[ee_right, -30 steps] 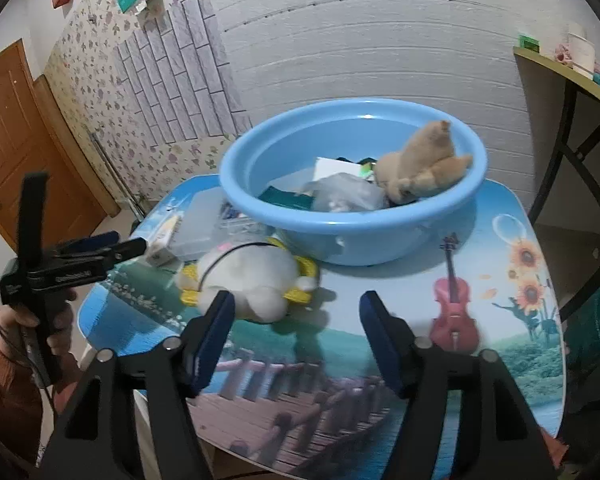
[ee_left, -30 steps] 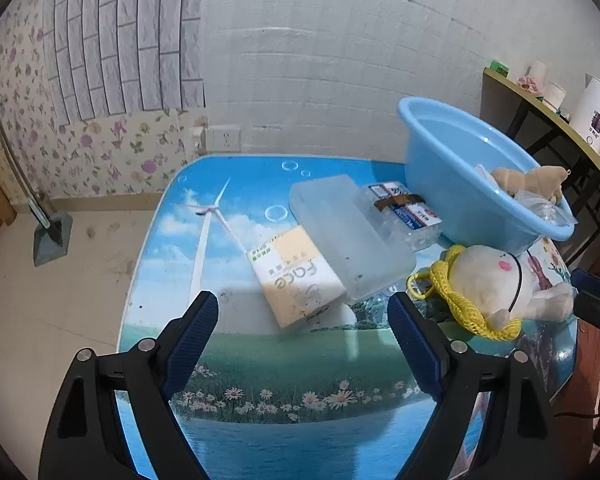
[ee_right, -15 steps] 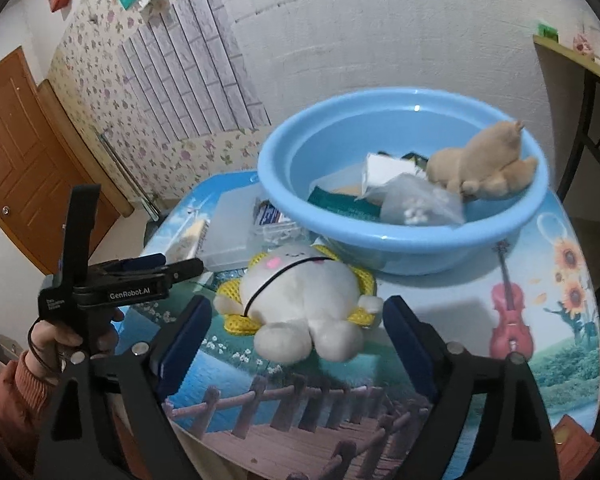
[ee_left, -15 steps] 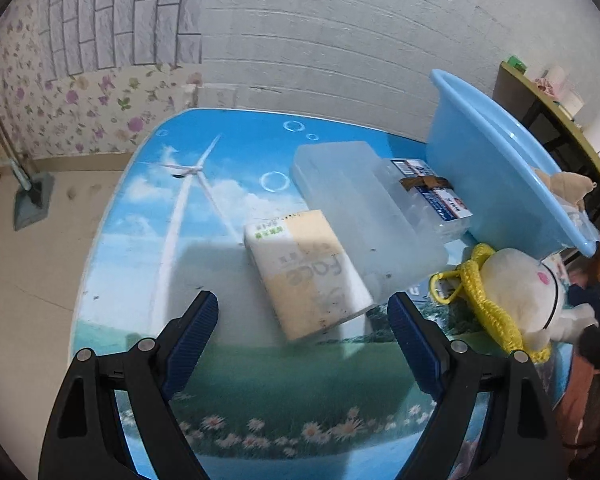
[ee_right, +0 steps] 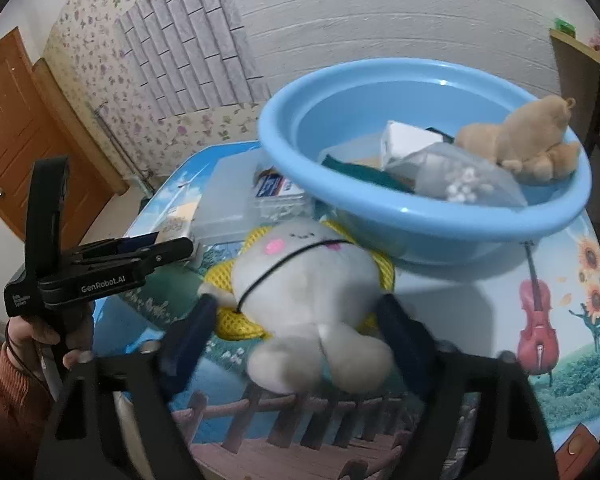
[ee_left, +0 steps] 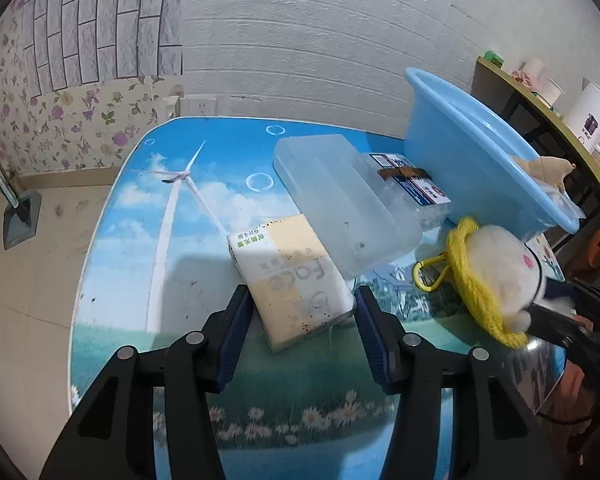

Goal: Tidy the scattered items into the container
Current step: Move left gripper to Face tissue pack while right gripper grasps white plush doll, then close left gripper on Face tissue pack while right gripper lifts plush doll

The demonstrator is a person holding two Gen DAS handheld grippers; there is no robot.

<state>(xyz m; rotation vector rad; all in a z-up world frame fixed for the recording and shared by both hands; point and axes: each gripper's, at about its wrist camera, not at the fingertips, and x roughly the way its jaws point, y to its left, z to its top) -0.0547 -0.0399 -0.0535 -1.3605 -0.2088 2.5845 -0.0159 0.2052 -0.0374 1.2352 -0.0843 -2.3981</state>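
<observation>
Left claw pinches the near end of a tissue pack, light and squashy. Right claw, half open, straddles a soft plush toy, best gripped mid-body; basin just beyond.

Even indoor light, fairly bright, perhaps from overhead. Fisheye bending curves the walls and darkens the corners. A soft shadow lies on the table. The right gripper and plush toy show motion blur.
</observation>
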